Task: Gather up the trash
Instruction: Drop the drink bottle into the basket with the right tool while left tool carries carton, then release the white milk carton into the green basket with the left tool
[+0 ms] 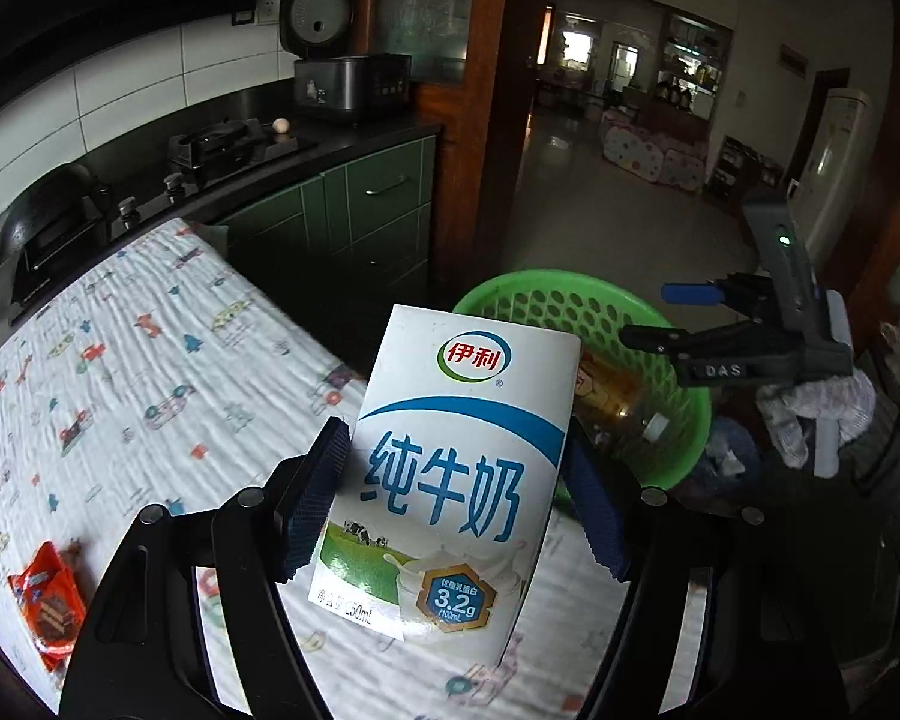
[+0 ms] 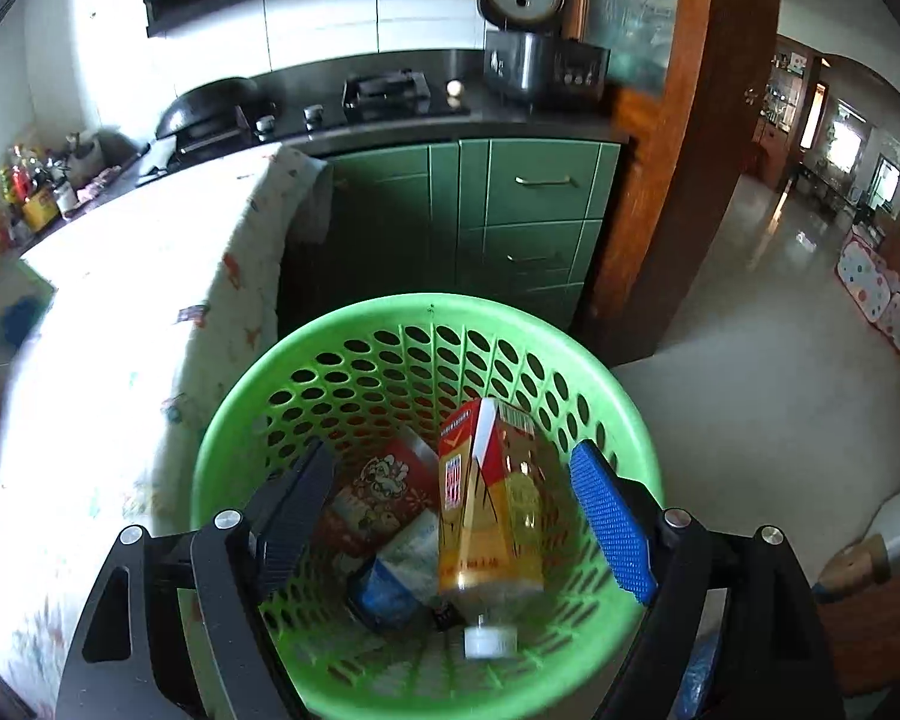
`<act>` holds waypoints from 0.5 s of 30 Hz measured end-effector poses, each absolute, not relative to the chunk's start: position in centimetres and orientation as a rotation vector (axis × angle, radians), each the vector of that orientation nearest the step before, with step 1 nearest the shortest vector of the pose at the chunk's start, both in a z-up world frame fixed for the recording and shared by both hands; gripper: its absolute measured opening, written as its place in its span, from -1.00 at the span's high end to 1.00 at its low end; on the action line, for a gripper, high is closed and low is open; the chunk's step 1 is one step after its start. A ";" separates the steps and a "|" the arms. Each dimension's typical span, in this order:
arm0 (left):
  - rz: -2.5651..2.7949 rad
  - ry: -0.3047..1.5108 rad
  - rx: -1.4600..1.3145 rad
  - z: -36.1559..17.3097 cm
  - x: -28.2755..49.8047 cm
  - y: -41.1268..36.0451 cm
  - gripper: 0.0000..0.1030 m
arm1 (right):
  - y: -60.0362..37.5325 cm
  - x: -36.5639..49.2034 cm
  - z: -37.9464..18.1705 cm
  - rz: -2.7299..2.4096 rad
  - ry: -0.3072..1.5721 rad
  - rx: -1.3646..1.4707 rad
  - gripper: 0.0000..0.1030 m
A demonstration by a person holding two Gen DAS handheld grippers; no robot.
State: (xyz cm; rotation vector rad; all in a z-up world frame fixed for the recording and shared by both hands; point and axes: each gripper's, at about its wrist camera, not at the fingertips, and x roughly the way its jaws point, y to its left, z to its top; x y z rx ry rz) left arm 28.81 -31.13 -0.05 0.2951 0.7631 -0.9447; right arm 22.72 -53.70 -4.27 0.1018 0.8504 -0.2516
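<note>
Left hand-held gripper (image 1: 450,498) is pinching the milk carton (image 1: 450,480) across its sides, pads flat on both faces. Carton is upright, lifted clear of the cloth-covered worktop (image 1: 150,360), pointed toward the green basket (image 1: 678,420) just beyond it. Side grip likely chosen so it can drop straight in once over the rim

Right hand-held gripper (image 2: 450,516) hangs above the basket mouth (image 2: 222,450), fingers spread, nothing between them. Below it inside the basket: a yellow-label bottle (image 2: 492,516) lying on its side, cap toward the camera, plus a red printed pack (image 2: 372,498) and a blue-white packet (image 2: 402,576). Looks like a drop spot, so that side's done

Orange snack wrapper (image 1: 48,606) is lying on the worktop near its edge, probably the next pick
</note>
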 end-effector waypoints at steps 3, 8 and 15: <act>-0.948 0.796 0.288 -1.0 29.3 -34.0 -0.35 | -53.3 20.8 -3.3 -0.246 0.817 0.119 -0.53; -0.961 0.834 0.275 -2.3 29.4 -38.1 -0.36 | -52.6 18.0 -2.2 -0.237 0.765 0.158 -0.67; -0.948 0.893 0.232 -3.8 29.3 -41.5 -0.41 | -51.4 15.0 -1.6 -0.228 0.730 0.186 -0.68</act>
